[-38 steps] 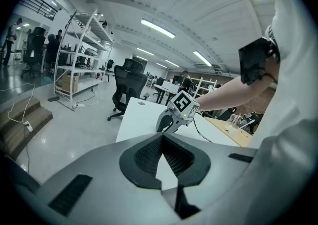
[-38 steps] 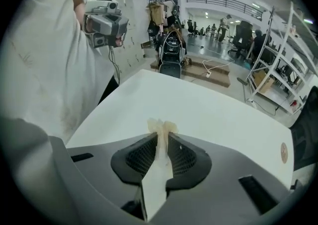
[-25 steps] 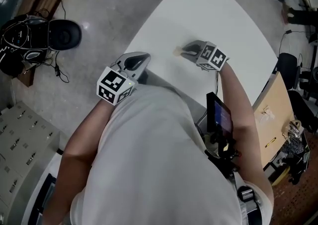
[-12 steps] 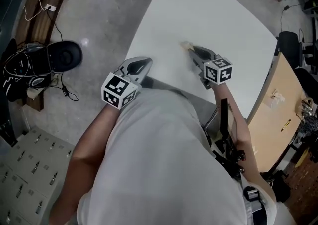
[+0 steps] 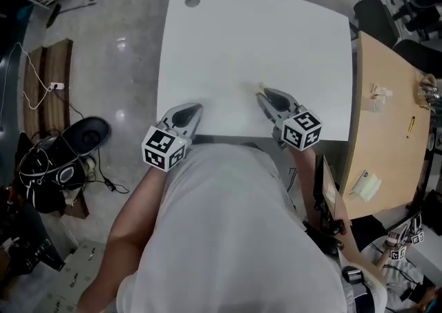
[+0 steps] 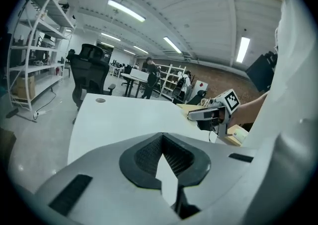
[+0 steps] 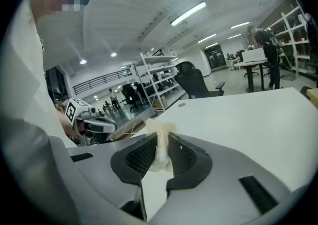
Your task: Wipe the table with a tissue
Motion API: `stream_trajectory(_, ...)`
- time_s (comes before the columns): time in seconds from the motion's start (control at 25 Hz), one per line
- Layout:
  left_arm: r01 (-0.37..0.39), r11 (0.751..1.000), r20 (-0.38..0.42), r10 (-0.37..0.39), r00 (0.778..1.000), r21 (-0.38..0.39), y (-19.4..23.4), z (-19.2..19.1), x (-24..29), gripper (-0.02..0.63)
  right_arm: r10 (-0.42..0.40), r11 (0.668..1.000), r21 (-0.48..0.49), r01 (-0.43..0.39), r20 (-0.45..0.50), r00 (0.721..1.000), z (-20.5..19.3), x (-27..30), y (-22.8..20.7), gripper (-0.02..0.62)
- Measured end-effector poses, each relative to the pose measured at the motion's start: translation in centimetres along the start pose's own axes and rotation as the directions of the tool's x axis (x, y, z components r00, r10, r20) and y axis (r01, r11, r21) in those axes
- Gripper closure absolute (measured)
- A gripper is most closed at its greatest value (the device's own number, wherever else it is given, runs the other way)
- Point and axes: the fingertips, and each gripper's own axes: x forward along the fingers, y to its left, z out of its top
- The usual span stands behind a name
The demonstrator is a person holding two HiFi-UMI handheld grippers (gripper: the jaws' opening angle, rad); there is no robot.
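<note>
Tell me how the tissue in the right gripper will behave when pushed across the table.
The tissue is crumpled and squashed thin between the jaws of the right gripper, so it is probably soft and floppy. Such a small wad seems light. It would likely drag easily over the smooth white table.

grey floor | wooden desk | metal shelving | ceiling striplights

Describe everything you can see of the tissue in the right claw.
The tissue is a small, crumpled, cream-white wad of soft paper. It is pinched between the pads of the right claw, with a ragged tuft poking past the tips. In the head view it sits over the near part of the white table; whether it touches the surface cannot be told.
</note>
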Motion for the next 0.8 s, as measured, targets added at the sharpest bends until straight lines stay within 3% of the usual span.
stream_trajectory(0.28,0.096,0.994,-0.024,-0.095,0.995,0.053,-4.6,1.0,3.4,0.601,-0.154,0.988,0.001,0.154,0.076,0.985,-0.4,-7.3,-3.0,0.523)
stream_trajectory(0.8,0.188,0.972,-0.063,-0.181,0.981,0.139,-8.6,2.8,5.1,0.6,-0.274,0.962,0.05,0.269,0.178,0.945,-0.8,-11.1,-3.5,0.523)
